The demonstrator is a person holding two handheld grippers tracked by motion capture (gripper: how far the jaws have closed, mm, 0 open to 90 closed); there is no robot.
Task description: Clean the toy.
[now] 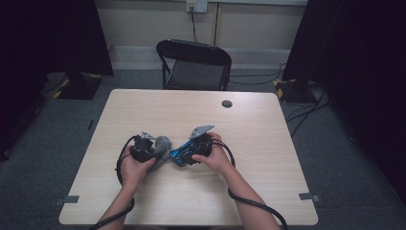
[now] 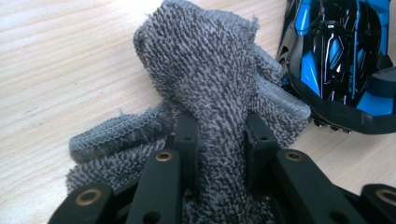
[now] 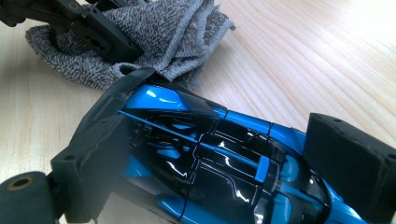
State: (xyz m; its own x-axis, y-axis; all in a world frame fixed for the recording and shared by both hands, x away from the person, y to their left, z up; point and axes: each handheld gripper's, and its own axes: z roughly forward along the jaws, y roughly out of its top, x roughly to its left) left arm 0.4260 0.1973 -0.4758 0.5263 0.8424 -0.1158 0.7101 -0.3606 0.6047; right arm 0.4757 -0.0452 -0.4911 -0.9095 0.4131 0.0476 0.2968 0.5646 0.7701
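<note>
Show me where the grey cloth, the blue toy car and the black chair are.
grey cloth (image 2: 205,70): left gripper view, the raised fold above the tool's jaws.
blue toy car (image 3: 205,154): right gripper view, the glossy black and blue roof.
black chair (image 1: 195,74): high view, the seat beyond the table.

Even overhead light falls on the pale wooden tabletop (image 1: 268,143) in the high view, while the room's corners with the black curtains (image 1: 52,38) sink into near darkness; that picture is soft and low in detail. In the right gripper view, white glare streaks the glossy blue-and-black toy car (image 3: 215,158), the tabletop washes out at top right, and the near pads blur. In the left gripper view the grey terry cloth (image 2: 205,65) is sharp and casts a soft shadow.
</note>
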